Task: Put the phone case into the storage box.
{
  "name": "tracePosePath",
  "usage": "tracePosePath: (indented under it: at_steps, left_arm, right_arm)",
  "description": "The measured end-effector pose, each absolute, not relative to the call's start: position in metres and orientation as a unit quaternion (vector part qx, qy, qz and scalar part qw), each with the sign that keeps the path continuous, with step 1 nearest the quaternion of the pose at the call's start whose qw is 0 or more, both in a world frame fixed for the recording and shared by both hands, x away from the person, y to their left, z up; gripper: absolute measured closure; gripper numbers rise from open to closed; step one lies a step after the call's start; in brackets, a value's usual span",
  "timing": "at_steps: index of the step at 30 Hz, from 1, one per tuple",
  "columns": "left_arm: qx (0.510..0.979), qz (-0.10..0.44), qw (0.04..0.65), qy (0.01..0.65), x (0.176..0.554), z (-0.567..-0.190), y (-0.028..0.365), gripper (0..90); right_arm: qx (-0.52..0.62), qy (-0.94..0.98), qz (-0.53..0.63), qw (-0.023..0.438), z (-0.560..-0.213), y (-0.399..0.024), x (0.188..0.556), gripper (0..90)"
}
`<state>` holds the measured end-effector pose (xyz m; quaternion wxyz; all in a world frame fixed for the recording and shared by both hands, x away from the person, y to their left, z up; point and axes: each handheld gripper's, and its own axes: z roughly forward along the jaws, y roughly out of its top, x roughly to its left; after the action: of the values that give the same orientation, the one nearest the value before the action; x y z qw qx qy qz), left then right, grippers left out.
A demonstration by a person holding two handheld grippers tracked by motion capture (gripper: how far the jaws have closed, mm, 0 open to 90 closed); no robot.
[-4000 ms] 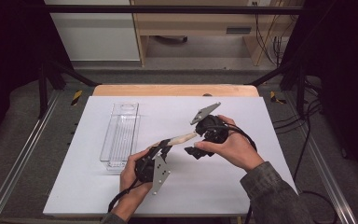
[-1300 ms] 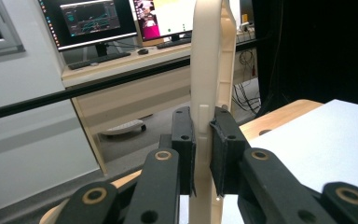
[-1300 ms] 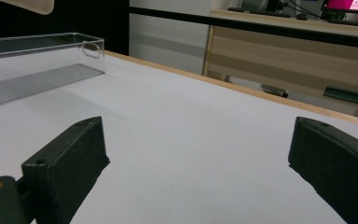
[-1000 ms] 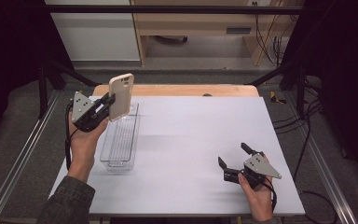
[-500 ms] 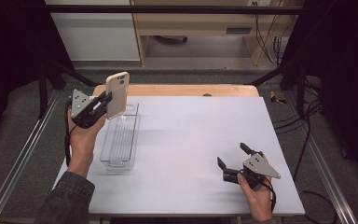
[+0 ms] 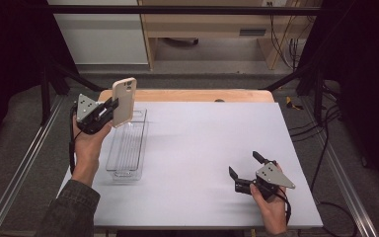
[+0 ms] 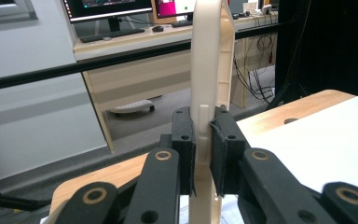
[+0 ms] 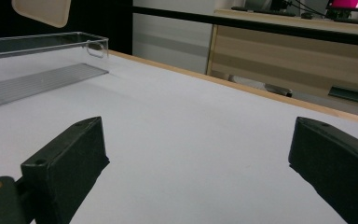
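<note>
Lowered slightly since a second ago, the left gripper pinches the beige phone case upright above the clear tray, while the right gripper rests spread wide.

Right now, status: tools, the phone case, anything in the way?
Left tool shut on phone case, upright above clear tray's far end. Right tool open, empty, low over table. Nothing in the way.

A white sheet covers the wooden table, with a desk and cables beyond.
</note>
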<state>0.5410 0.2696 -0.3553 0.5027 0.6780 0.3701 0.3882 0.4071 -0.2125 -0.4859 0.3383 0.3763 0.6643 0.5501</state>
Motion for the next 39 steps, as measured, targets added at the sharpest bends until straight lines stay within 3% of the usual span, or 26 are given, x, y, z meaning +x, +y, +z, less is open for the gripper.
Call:
tracePosePath:
  at_steps: [39]
  left_arm:
    - [0.699, 0.346, 0.478, 0.404, 0.575, -0.369, 0.27, 80.3]
  right_arm:
    - [0.379, 0.657, 0.556, 0.339, -0.485, -0.214, 0.406, 3.9]
